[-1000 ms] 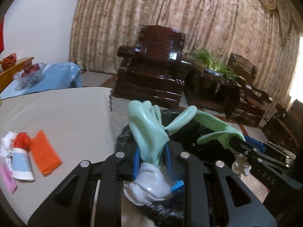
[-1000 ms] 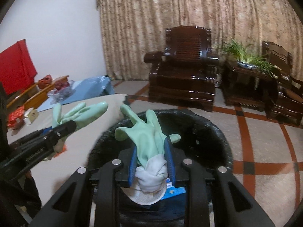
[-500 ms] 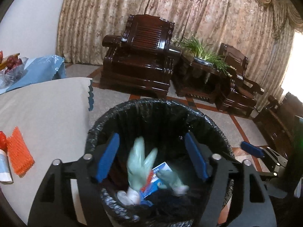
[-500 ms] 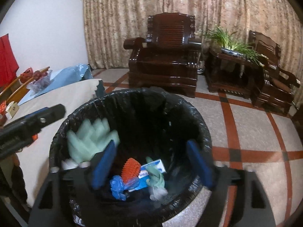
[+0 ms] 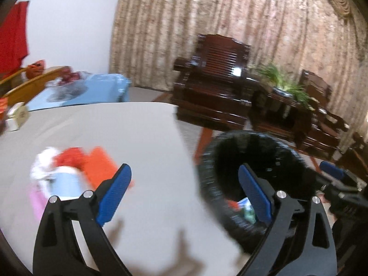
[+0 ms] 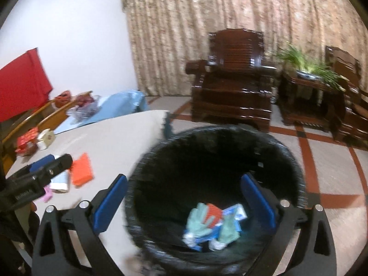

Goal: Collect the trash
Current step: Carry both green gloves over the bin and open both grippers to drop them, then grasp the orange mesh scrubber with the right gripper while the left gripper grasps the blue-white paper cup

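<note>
Two green rubber gloves [image 6: 197, 223] lie at the bottom of the black bag-lined bin [image 6: 216, 135], among an orange net piece and blue wrappers. My right gripper [image 6: 184, 204] hovers over the bin's mouth, its jaws opening with nothing between them. My left gripper [image 5: 184, 193] hangs over the table edge [image 5: 181, 142] beside the bin [image 5: 230, 138], its jaws also opening and empty. On the table, left of it, lie an orange net piece [image 5: 99, 165], a red lump [image 5: 69, 156], a pale blue tube [image 5: 66, 184] and a pink item [image 5: 34, 200], all blurred.
The beige table [image 6: 110, 142] borders the bin on the left; a small box [image 6: 46, 139] stands at its far edge. Dark wooden armchairs [image 6: 234, 87] and a plant stand [image 6: 308, 87] sit behind on a tiled floor. A blue bag [image 5: 92, 89] rests on a bench.
Both grippers opened and let the green gloves fall into the bin. My left gripper then swung left, from above the bin to over the table edge.
</note>
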{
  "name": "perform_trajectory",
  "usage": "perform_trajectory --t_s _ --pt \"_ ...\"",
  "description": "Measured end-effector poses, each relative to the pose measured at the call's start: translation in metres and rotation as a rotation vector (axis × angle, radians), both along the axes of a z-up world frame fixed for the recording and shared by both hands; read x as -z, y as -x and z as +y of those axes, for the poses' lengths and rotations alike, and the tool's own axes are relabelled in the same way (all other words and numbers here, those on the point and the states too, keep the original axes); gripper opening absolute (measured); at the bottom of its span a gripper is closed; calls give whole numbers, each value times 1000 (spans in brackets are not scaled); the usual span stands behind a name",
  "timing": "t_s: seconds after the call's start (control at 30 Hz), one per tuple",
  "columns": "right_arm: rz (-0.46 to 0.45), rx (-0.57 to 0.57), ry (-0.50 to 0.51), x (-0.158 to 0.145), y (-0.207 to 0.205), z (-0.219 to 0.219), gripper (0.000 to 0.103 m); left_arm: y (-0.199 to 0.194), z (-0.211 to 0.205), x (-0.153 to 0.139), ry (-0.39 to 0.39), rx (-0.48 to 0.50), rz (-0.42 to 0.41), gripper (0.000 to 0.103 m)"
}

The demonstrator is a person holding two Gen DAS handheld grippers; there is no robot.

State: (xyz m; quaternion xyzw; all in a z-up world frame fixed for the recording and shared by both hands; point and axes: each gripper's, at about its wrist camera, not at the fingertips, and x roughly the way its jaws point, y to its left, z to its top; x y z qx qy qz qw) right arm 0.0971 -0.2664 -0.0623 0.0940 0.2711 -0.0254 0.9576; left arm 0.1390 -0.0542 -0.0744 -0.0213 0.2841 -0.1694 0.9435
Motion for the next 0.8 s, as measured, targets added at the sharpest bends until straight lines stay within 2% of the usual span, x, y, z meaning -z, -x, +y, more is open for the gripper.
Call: perform_trajectory --t_s 0.23,0.4,0.63,0.8 --pt "-11 -123 -1 -1 -20 58 97 13 77 -6 -44 -157 -23 92" --pt "-13 -205 3 3 -36 98 97 13 119 -4 -45 -245 -11 92" --pt "-15 -295 22 8 -69 142 97 -3 152 7 -45 -309 3 91" --pt "19 -321 22 23 -101 165 96 -19 162 22 -51 -340 21 90"
